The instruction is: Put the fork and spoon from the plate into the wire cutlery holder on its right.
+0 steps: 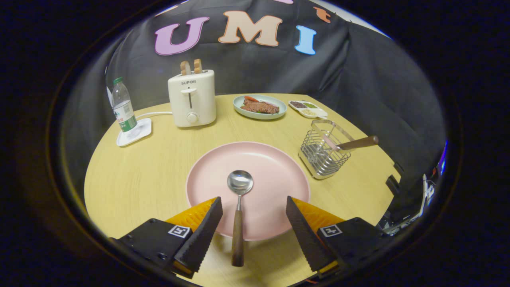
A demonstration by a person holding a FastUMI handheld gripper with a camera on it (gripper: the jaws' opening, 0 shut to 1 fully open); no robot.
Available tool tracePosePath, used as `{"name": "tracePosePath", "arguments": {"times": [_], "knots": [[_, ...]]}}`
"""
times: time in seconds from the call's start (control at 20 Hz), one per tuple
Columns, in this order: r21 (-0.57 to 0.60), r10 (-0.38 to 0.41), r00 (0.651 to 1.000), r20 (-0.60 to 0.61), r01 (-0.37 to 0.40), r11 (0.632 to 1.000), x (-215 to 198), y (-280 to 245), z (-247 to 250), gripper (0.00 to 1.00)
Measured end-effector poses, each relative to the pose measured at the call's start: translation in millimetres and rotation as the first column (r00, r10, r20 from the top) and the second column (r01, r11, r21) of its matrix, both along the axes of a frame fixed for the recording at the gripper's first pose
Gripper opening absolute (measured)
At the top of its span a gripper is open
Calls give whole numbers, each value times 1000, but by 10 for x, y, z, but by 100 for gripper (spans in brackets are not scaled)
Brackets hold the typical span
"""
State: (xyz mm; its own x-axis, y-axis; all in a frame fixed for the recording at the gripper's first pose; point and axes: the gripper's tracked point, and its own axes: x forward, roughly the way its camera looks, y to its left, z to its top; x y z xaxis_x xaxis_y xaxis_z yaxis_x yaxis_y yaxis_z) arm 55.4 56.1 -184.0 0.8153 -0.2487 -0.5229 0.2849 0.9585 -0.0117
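A wood-handled spoon (239, 207) lies across the near rim of the pink plate (275, 175), its bowl resting near the plate's middle and its handle running out over the rim onto the round wooden table (131, 183). The gripper (253, 213) stands wide open and holds nothing, its two ridged black fingers flanking the spoon's handle with clear space on either side; the spoon sits between them, roughly centred.

To the plate's right stands the wire cutlery holder (324, 153), and a wood-handled utensil (350, 143), most likely the fork, already leans in it, handle pointing away from the plate.

The risks, judged from here: the handle is slim, rounded and lies low against the rim, so fingers closing too high could slide over it, while a grip at the handle's far end would leave the heavy bowl free to swing or pivot downward. On the carry, the tilted utensil crowds the holder's opening, and the spoon could strike it or catch on the wire rim and tip the light basket.

Beyond the plate sit a cream toaster (192, 99) with two slices up, a dish of meat (259, 107) and a small condiment tray (308, 109); a water bottle (123, 105) stands beyond the plate to its left.
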Motion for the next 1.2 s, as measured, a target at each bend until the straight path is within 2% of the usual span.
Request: {"name": "tracePosePath", "arguments": {"times": [0.05, 0.2, 0.55, 0.7, 0.85, 1.05, 1.2], "knots": [[4, 1, 1000, -7, -1, 1000, 11, 9, -42, 98], [12, 4, 1000, -27, -4, 1000, 45, 29, -137, 84], [38, 37, 997, -66, -35, 999, 70, 108, -299, 42], [67, 50, 994, -95, -44, 997, 43, 152, -344, 31], [52, 18, 994, -103, -13, 999, 45, 82, -344, 21], [30, 60, 991, -121, -57, 998, 73, 118, -329, 6], [3, 76, 988, -138, -76, 997, 73, 126, -313, 6]]}}
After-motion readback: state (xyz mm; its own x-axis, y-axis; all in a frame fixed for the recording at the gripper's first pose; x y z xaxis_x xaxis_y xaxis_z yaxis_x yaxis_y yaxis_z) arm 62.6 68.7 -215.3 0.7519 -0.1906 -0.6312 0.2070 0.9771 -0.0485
